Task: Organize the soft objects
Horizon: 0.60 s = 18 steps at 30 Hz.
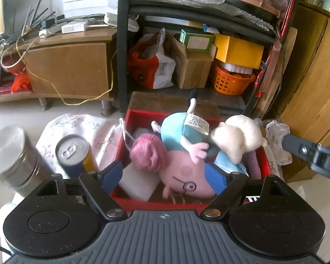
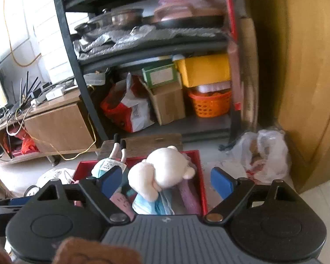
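Cluttered home: storage shelf, wooden TV cabinet.

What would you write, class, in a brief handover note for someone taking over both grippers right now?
Left gripper: open, empty, over the red box.
Right gripper: open, empty, just above the white plush bear.
In the box: pig plush, pink yarn ball, the bear on top, white block.
Done: soft toys look gathered in the box.
Left: floral cloth beside the box; can and steel canister are not soft.
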Available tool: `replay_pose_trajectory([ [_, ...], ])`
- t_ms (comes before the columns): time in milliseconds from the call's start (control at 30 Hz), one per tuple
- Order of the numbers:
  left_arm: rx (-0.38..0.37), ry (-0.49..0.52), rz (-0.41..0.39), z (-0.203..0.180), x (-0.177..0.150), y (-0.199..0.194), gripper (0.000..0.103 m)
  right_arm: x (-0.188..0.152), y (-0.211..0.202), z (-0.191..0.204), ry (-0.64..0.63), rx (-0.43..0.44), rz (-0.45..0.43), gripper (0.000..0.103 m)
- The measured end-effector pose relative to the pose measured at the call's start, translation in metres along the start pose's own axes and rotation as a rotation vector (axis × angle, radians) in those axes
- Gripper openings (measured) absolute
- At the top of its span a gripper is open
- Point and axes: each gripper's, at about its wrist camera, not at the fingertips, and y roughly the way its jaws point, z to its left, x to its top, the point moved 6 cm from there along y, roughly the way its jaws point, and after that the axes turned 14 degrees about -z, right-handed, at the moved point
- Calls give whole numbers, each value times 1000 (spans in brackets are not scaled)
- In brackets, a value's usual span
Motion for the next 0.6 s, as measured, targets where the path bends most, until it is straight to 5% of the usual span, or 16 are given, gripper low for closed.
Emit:
replay_pose_trajectory([
  [600,-9,32,-37,-4,-24,-46,81,-36,-58,10,-16,10,19,60],
])
